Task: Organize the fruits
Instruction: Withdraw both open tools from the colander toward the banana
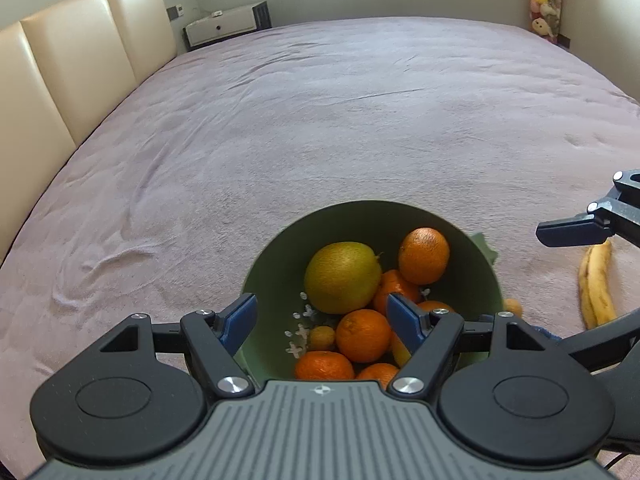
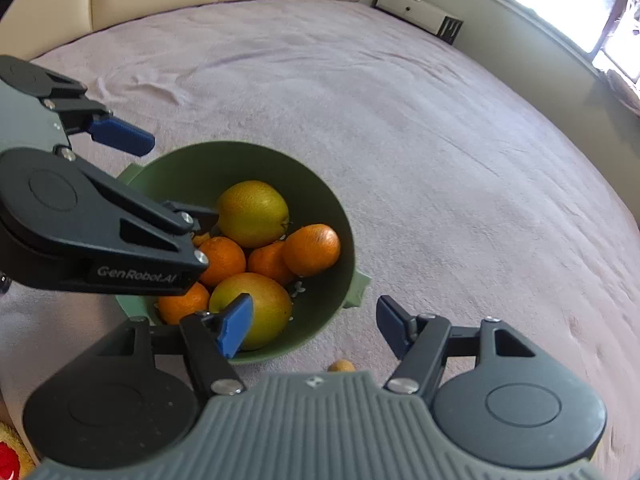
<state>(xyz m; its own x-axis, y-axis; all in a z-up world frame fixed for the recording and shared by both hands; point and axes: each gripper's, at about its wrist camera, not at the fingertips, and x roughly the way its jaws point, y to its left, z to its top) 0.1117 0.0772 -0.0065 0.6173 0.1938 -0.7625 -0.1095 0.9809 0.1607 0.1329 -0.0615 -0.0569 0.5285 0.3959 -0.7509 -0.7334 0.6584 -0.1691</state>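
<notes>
Fruits (image 2: pixel 252 214) fill green bowl (image 2: pixel 320 184) on bed (image 2: pixel 440 140). I keep left gripper (image 1: pixel 322 320) and right gripper (image 2: pixel 312 326) wide, both empty.

I see a dull green bowl (image 2: pixel 320 184) holding bright orange mandarins (image 1: pixel 424 255) and a yellow-green citrus (image 1: pixel 342 278). The bed (image 1: pixel 320 120) wears a pale mauve cover. My fingers (image 2: pixel 236 324) are blue on black, and the headboard (image 1: pixel 80 56) is cream.

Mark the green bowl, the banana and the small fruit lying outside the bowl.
green bowl (image 2: pixel 248 160): right wrist view, bare inner wall.
banana (image 1: pixel 597 284): left wrist view, mid-length.
small fruit (image 2: pixel 341 366): right wrist view, visible top.
</notes>
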